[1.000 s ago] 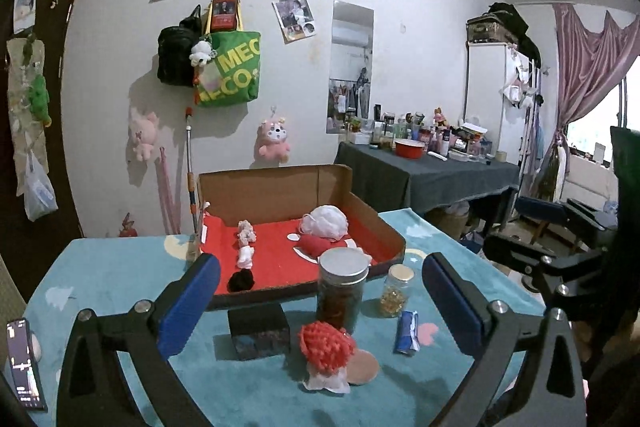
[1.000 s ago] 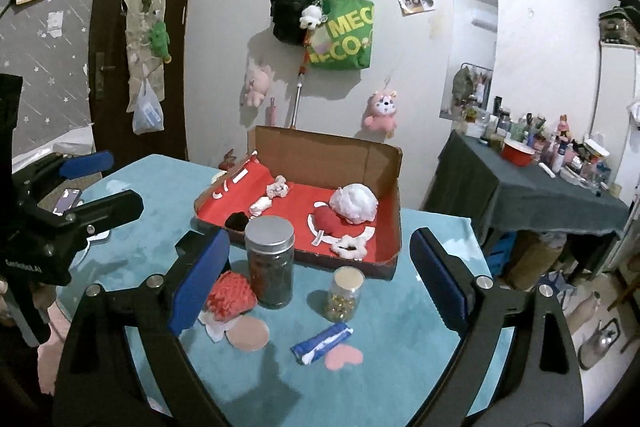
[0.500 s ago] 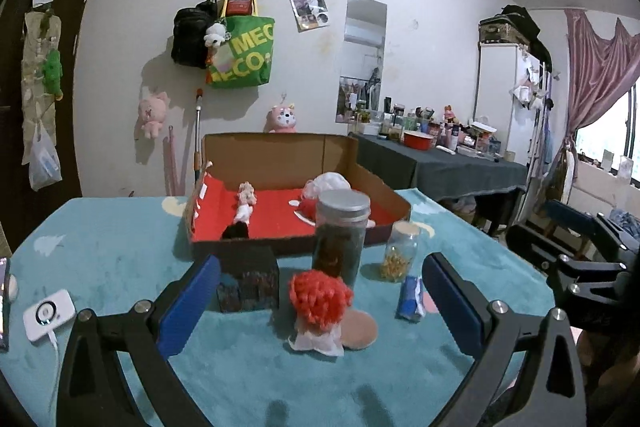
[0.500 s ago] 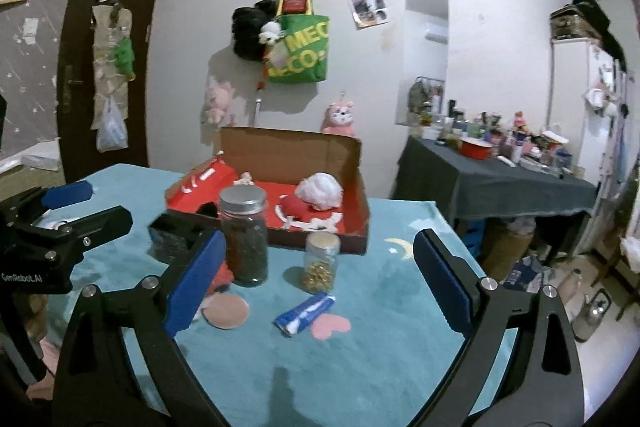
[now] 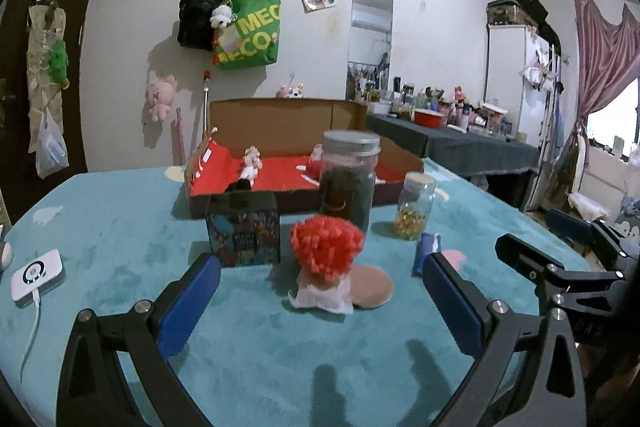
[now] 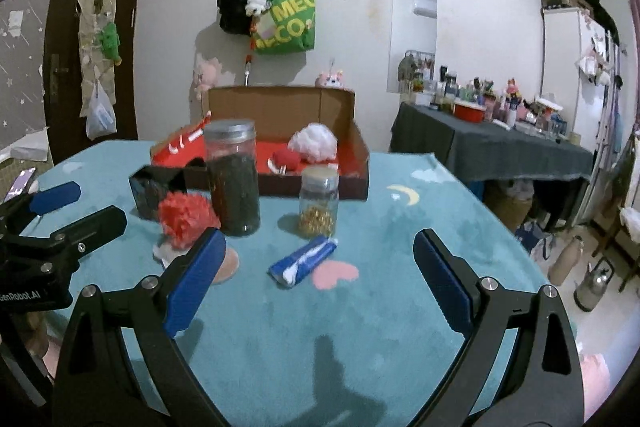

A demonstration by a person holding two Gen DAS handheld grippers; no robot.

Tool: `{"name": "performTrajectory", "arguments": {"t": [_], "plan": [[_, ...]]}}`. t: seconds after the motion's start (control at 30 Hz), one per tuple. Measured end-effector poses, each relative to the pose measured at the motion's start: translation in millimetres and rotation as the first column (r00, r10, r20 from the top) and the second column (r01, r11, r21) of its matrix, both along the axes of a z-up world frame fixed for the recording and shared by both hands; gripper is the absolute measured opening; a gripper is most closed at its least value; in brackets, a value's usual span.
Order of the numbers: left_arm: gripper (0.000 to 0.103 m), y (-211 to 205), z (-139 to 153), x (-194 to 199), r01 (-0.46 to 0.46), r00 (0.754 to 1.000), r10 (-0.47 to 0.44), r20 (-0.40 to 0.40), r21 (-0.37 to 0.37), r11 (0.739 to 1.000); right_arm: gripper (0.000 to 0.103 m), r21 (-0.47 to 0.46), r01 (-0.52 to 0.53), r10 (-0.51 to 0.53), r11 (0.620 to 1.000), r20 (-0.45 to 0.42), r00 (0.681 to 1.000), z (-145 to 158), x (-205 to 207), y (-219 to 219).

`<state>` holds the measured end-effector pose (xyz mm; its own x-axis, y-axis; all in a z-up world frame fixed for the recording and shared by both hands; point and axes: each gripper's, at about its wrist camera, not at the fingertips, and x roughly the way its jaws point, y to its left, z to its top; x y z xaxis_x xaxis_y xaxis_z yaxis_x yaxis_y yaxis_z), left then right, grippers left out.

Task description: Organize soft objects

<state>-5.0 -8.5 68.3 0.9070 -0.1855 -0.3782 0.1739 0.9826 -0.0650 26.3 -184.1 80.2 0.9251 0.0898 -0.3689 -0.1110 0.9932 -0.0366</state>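
Note:
A red pom-pom toy with a white cloth base sits on the teal table cover, centred just beyond my open left gripper. A round tan pad lies beside it. Behind stands a cardboard box with a red lining; it holds a white fluffy ball, a red soft piece and a small pink-white plush. My right gripper is open and empty, low over the table near a blue packet. The left gripper shows at that view's left edge.
A tall dark-filled jar and a small jar of golden bits stand before the box. A dark printed box sits left of the pom-pom. A white device with a cable lies far left. A cluttered side table stands right.
Both grippers have dropped lower toward the table and come nearer to the objects, so the pom-pom and jars look larger. Both stay open and nothing on the table has moved.

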Motion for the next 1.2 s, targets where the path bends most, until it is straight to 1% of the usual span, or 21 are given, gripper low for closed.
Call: {"name": "performTrajectory", "arguments": {"t": [0.23, 0.33, 0.6, 0.8, 0.93, 1.2], "plan": [[0.103, 0, -18, 6, -0.011, 0.998, 0.012, -0.058, 0.004, 1.0, 0.096, -0.008, 0.006, -0.006, 1.0, -0.041, 0.999, -20, 4, 4], [0.103, 0, -24, 8, -0.014, 0.997, 0.015, -0.075, 0.005, 1.0, 0.096, 0.009, 0.0, 0.0, 1.0, -0.071, 0.997, -27, 8, 3], [0.103, 1, -34, 14, -0.02, 0.993, 0.021, -0.114, 0.005, 1.0, 0.096, 0.024, 0.004, -0.001, 1.0, -0.119, 0.993, -40, 16, 1], [0.103, 0, -34, 16, -0.023, 0.993, 0.024, -0.118, 0.011, 1.0, 0.096, 0.026, 0.004, 0.0, 1.0, -0.141, 0.99, -45, 19, 1], [0.103, 2, -31, 20, -0.022, 0.992, 0.022, -0.126, -0.006, 1.0, 0.096, 0.032, 0.001, 0.004, 0.999, -0.16, 0.987, -46, 24, 0], [0.103, 4, -23, 44, -0.013, 0.986, 0.012, -0.164, -0.003, 1.0, 0.096, 0.044, -0.007, 0.016, 0.999, -0.195, 0.981, -40, 44, -1]]}}
